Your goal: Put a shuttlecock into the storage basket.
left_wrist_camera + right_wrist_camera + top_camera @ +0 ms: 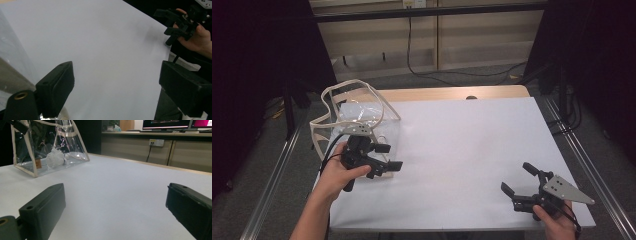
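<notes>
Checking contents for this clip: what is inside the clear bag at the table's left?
Through the clear bag, the right gripper view shows a white shuttlecock lying on its bottom and a small brown tag near it. In the high view the left gripper covers the bag's near side, so anything further there stays unseen.

The bag (pixel 362 117) is clear, glossy plastic that catches highlights, edged with a cream cloth-like trim; inside it a white feathery shuttlecock (pixel 56 157) looks soft and matt. The table (pixel 472 150) wears a smooth, matt white sheet, with pale wood showing along its far edge. Both the left gripper (pixel 392 156) and right gripper (pixel 518 178) are matt black plastic, the right one topped by a dull grey metal plate
</notes>
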